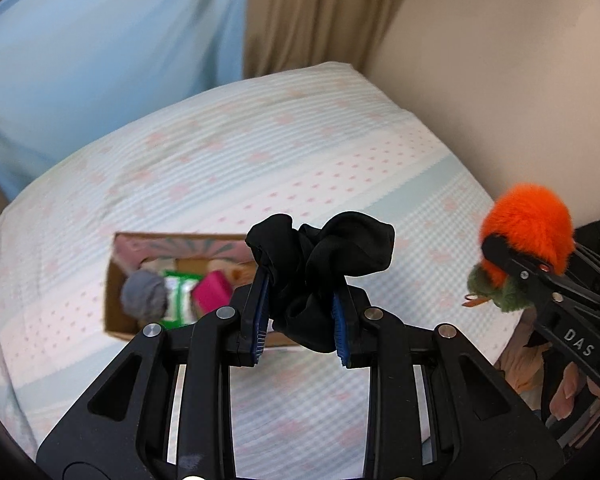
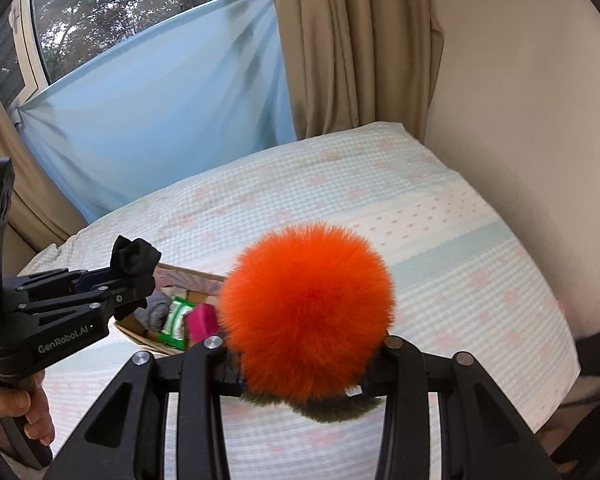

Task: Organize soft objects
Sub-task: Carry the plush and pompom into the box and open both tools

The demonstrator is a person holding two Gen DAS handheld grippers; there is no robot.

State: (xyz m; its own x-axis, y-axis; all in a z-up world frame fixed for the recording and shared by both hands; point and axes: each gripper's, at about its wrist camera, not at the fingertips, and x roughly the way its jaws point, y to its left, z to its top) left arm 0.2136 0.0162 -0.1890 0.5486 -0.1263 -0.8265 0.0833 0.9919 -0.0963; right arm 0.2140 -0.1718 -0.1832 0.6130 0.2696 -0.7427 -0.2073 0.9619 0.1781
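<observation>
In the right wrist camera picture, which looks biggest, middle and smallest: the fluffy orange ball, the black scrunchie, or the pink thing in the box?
As they look in that view:
1. orange pom-pom, though it is nearest the camera
2. black scrunchie
3. pink item in the cardboard box, partly hidden

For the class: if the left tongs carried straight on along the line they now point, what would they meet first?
Probably the cardboard box on the bed: the left tongs, shut on the black scrunchie, aim at its near right end. Depth is unclear, so they could pass over it to the bedding.
</observation>
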